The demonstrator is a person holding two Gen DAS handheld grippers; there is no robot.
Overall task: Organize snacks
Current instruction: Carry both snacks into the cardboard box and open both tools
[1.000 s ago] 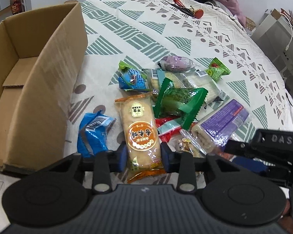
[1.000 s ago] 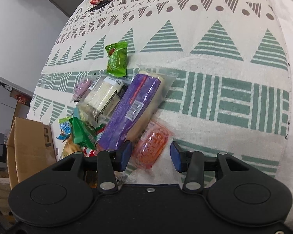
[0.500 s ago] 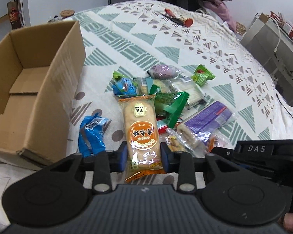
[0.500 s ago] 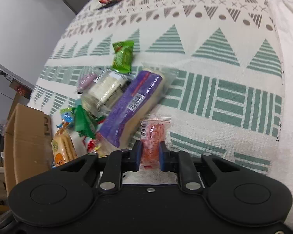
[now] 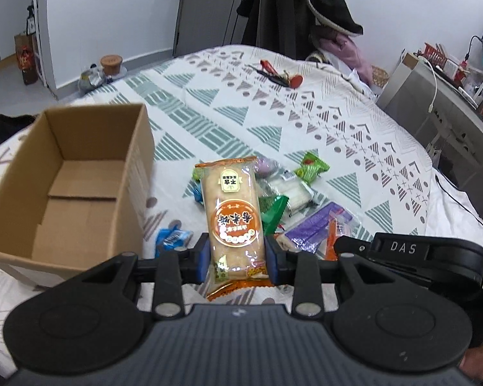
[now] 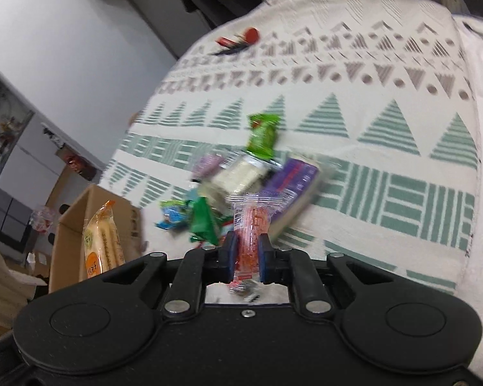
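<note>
Left wrist: glossy oblong cake pack (image 5: pixel 233 222), corrugated box (image 5: pixel 80 186)

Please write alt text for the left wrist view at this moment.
The left gripper is shut on an orange-labelled cake packet, lifted above a patterned bedspread. An open, empty cardboard box sits to its left, and a pile of loose snack packets lies behind it.

Orange-labelled bread packet (image 5: pixel 233 222); brown box (image 5: pixel 80 189); green-triangle-patterned bedspread (image 5: pixel 338 148).
</note>
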